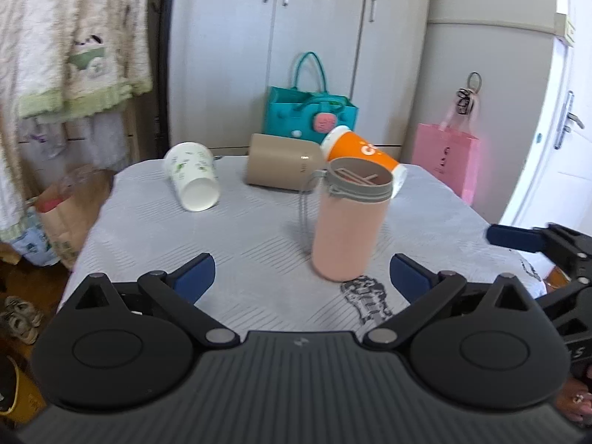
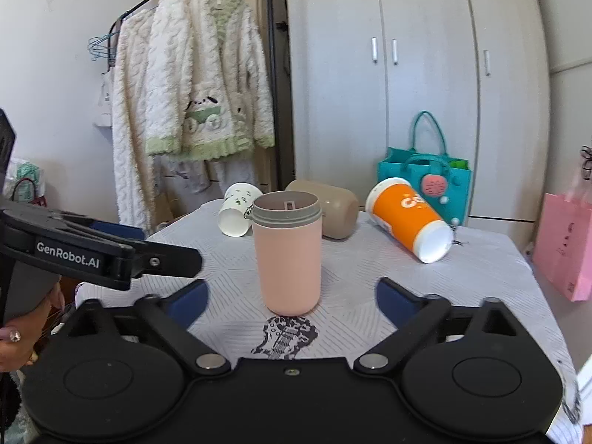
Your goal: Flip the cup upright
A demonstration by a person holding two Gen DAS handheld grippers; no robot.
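Three cups on their sides; pink cup upright; both grippers open-jawed

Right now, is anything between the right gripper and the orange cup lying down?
Nothing visible blocks it. The pink cup stands left of the path from the right gripper to the orange cup.

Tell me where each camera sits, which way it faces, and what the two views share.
Left wrist: on the left tongs, facing across the table to the wardrobe; its open blue-padded fingers show, and the right tongs at right.
Right wrist: on the right tongs, facing the same way from further right; its open fingers show, plus the left tongs and a hand.
Shared: upright pink cup; white cup, beige cup and orange cup on their sides.
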